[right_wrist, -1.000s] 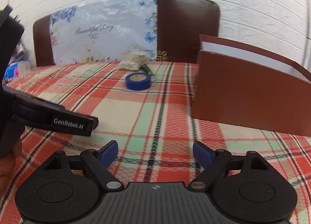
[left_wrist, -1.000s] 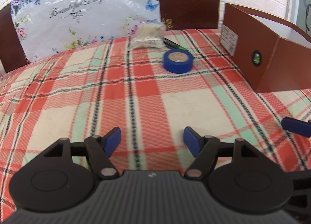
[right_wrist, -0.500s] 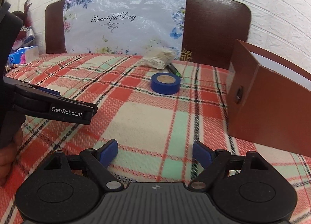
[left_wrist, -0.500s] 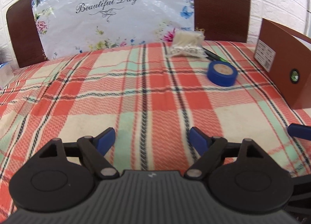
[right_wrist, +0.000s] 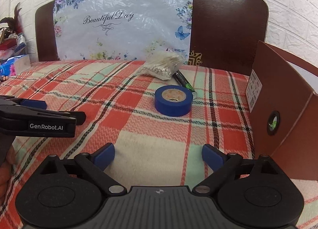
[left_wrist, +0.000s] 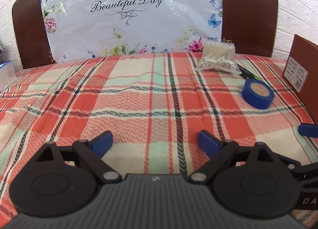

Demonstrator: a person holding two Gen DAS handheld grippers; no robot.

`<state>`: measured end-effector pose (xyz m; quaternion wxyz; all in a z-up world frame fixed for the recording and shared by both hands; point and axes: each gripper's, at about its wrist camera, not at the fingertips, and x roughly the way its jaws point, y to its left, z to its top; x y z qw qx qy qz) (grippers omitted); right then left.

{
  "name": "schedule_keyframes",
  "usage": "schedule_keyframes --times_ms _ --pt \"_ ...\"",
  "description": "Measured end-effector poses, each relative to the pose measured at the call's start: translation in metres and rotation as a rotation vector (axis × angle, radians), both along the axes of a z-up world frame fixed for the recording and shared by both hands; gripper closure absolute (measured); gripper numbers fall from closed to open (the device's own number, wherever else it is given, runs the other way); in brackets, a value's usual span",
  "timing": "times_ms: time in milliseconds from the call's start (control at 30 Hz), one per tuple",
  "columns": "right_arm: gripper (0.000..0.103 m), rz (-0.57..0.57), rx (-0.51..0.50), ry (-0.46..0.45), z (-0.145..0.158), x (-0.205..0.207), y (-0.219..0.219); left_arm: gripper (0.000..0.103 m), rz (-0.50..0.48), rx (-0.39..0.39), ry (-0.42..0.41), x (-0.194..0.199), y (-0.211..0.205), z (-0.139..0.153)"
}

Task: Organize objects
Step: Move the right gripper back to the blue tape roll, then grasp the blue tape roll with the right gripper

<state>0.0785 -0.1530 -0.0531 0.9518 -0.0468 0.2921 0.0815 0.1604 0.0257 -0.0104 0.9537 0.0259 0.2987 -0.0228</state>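
Nothing organized yet, judged. Blue tape roll (right_wrist: 173, 100), cotton swab bag (right_wrist: 162, 66), pen (right_wrist: 183, 81) left on plaid cloth (right_wrist: 151, 145), outside brown box (right_wrist: 288, 113). Left gripper (left_wrist: 155, 143), right gripper (right_wrist: 158, 156): jaws opening, nothing between.

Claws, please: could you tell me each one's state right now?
Left claw: opening wide, nothing between its fingers.
Right claw: opening wide, holding nothing.

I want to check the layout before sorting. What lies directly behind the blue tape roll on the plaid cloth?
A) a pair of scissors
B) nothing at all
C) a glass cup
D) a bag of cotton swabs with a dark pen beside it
D: the right wrist view shows the bag of cotton swabs and a dark pen just beyond the blue tape roll.
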Motion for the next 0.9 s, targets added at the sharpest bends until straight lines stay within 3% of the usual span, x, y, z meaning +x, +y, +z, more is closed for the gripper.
schedule_keyframes --times_ms 633,700,800,833,900 --pt "0.009 -0.012 0.010 -0.003 0.000 0.075 -0.001 0.005 0.006 -0.003 -0.001 0.004 0.003 -0.002" --pt "0.015 -0.004 0.017 -0.007 0.000 0.084 -0.001 0.004 0.008 -0.006 -0.001 0.005 0.002 -0.002" --pt "0.035 0.018 0.035 -0.013 0.001 0.090 -0.002 0.003 0.012 -0.004 0.002 0.006 0.001 -0.003" --pt "0.048 0.027 0.043 -0.018 0.002 0.088 -0.003 0.003 0.013 -0.004 0.002 0.006 0.001 -0.003" --pt "0.047 0.043 0.041 -0.024 0.002 0.081 -0.003 0.003 0.014 -0.003 0.003 0.006 0.001 -0.003"
